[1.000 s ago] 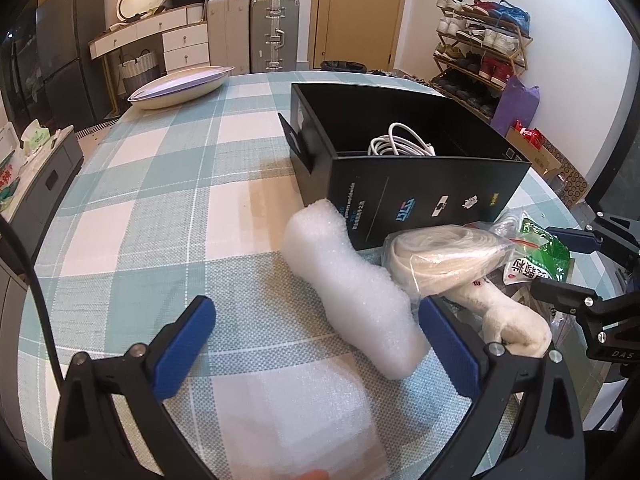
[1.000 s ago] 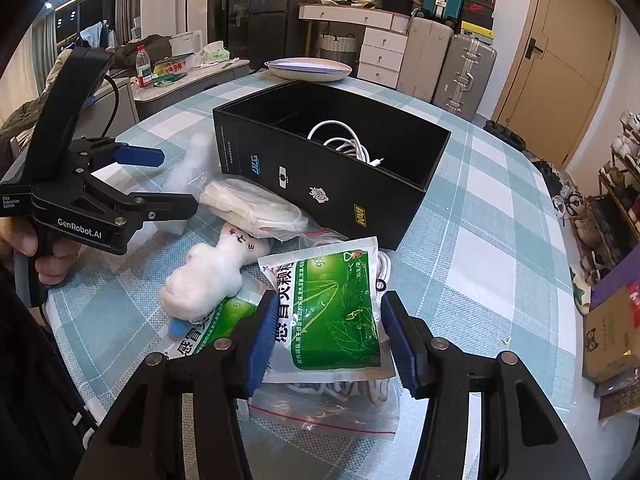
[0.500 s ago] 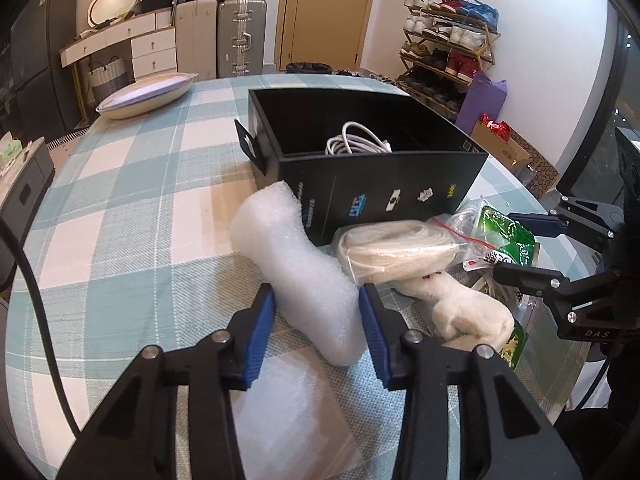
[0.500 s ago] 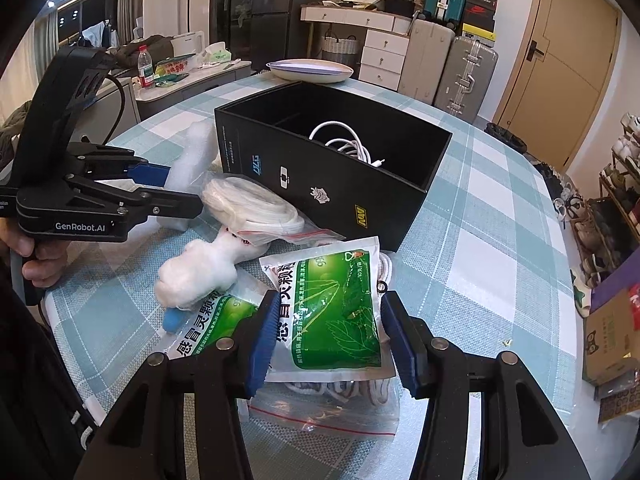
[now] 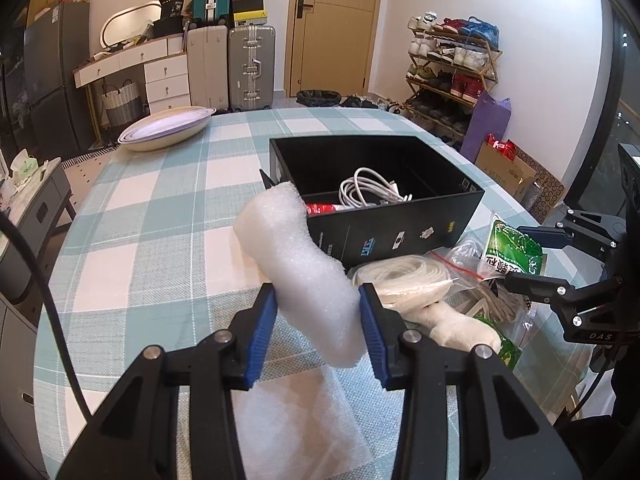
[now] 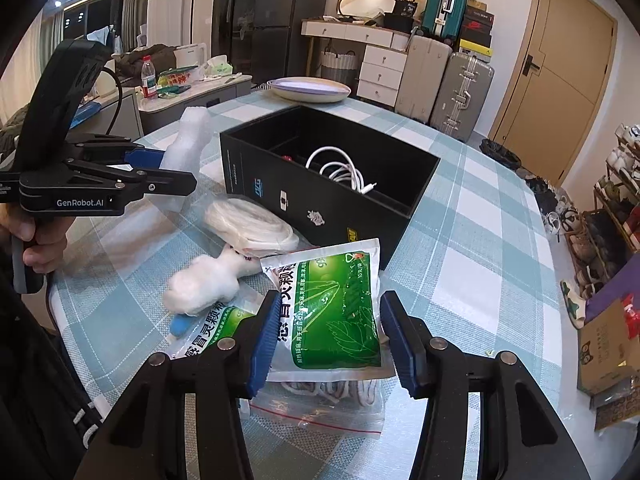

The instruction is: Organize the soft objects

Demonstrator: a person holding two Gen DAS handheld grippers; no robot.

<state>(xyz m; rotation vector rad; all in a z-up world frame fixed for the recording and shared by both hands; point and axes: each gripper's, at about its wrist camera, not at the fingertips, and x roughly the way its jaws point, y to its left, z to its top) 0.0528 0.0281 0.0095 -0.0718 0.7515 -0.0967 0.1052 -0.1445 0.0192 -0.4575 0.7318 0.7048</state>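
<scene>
A roll of white foam wrap (image 5: pixel 296 268) is clamped between the blue pads of the left gripper (image 5: pixel 318 320), in the lower centre of the left wrist view; its surface is finely pebbled and slightly translucent, its body bent in a soft curve, and its far end is raised toward the near corner of the black box (image 5: pixel 400 236). In the right wrist view the same roll (image 6: pixel 188 140) is seen at the upper left, just beside the box's left end. Inside the box a coiled white cable (image 5: pixel 370 192) is visible. The right gripper (image 6: pixel 330 332) is held partly open, its pads flanking a green and white packet (image 6: pixel 340 312) without visibly pressing on it. That packet is laid over a clear zip bag (image 6: pixel 320 408) containing pale cord. Left of it, on the checked bench (image 6: pixel 480 280), a white plush toy (image 6: pixel 204 280) is seen, and behind that a bagged coil of cream ribbon (image 6: pixel 248 224) lies just beside the front of the box. A second green packet (image 6: pixel 212 328) is partly covered by the toy.
</scene>
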